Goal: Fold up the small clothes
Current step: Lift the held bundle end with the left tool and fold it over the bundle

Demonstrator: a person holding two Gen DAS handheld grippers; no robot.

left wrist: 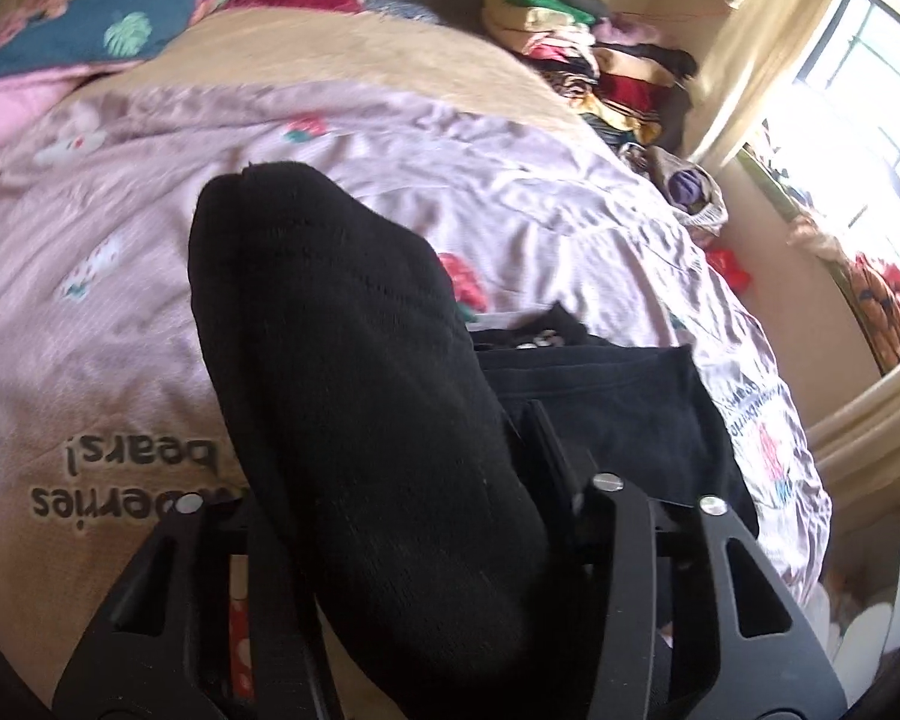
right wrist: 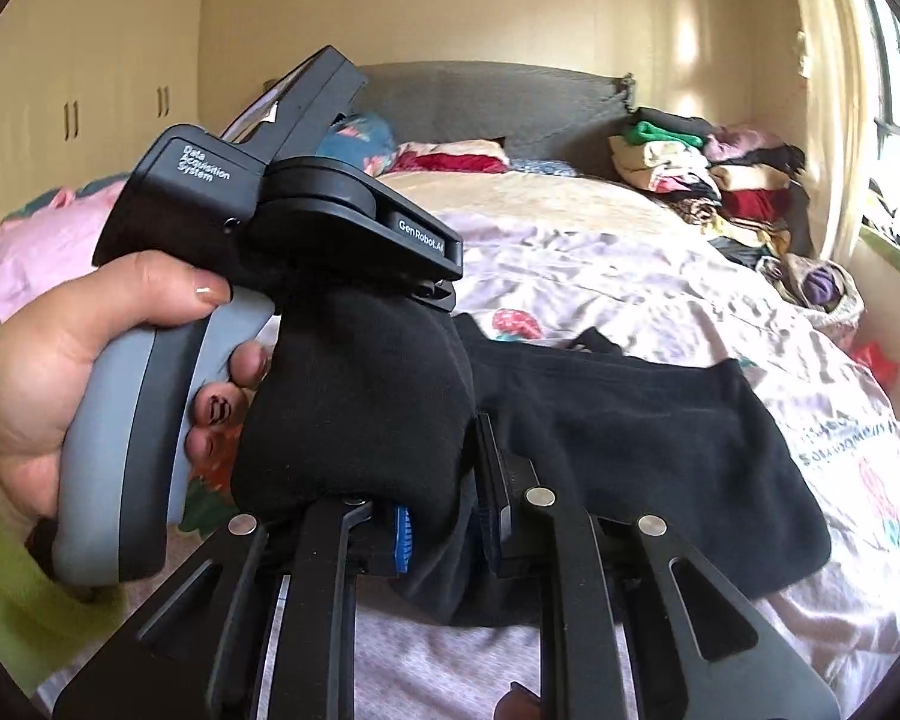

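L wrist view: black sock fills centre frame, long axis running lower right to upper left, clamped in left gripper. Black garment flat on pink sheet, right of centre.

R wrist view: right gripper shut on sock's lower end, bottom centre; left gripper grips its top, centre left. Both at sock, nothing blocking. Clothes pile upper right, well apart.

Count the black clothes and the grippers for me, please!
Sock: 1
Black cloth on the bed: 1
Hand-held grippers, left and right: 2
Total: 4
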